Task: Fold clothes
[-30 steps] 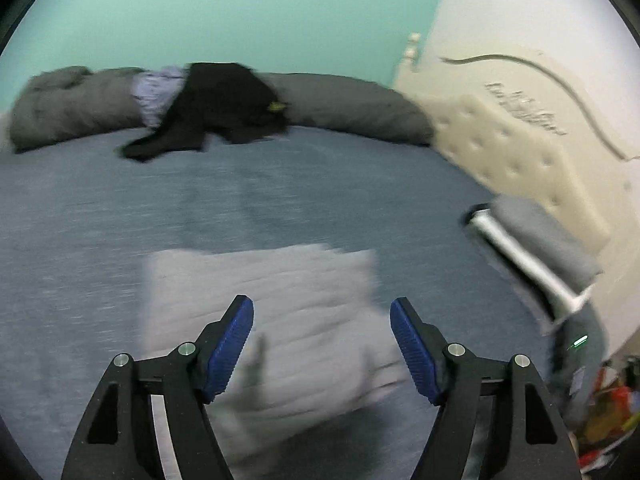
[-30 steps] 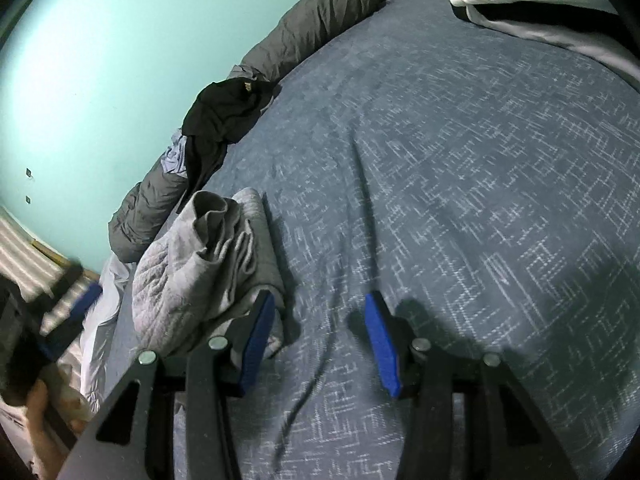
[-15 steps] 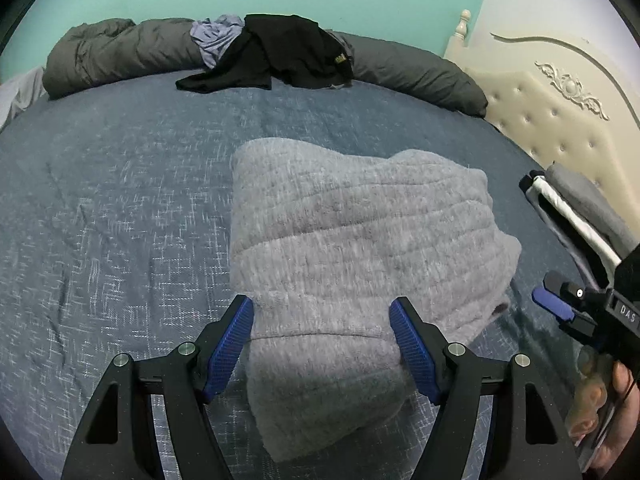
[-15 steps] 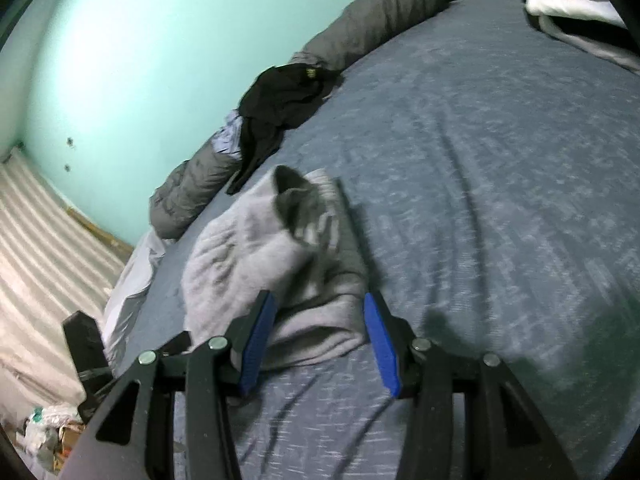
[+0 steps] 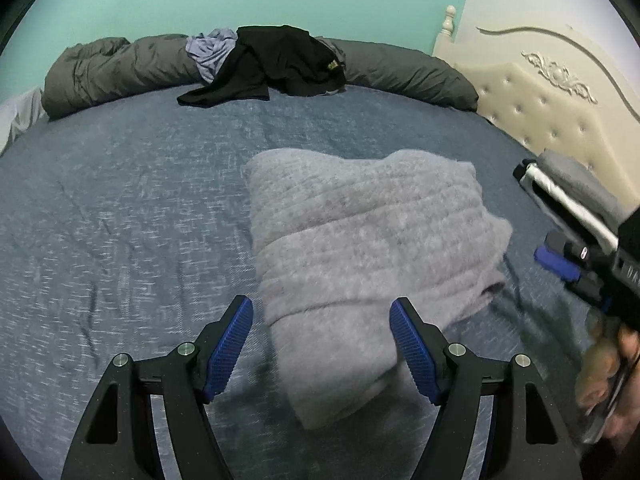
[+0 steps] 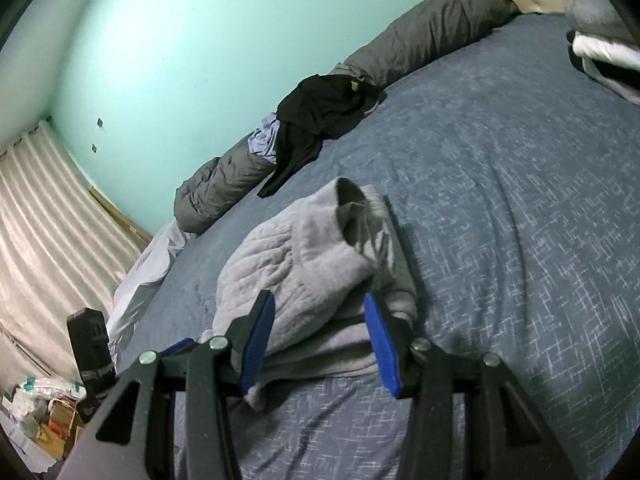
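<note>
Left cam: grey sweater [image 5: 360, 248] sits bundled into a thick fold mid-bed, left gripper [image 5: 322, 350] wide open around its near end, gripping nothing. Right cam: right gripper [image 6: 320, 334] equally open over it, while a black garment [image 6: 320, 120] looks unfolded by the bolster, so probably more left.

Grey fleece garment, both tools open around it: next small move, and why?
Probably shut the right tool on the near edge of the folded grey fleece garment. Its blue pads already straddle that edge, jaws apart, nothing gripped. The left tool frames the bundle's other end, also open, so both could lift it toward the folded stack by the headboard.
</note>
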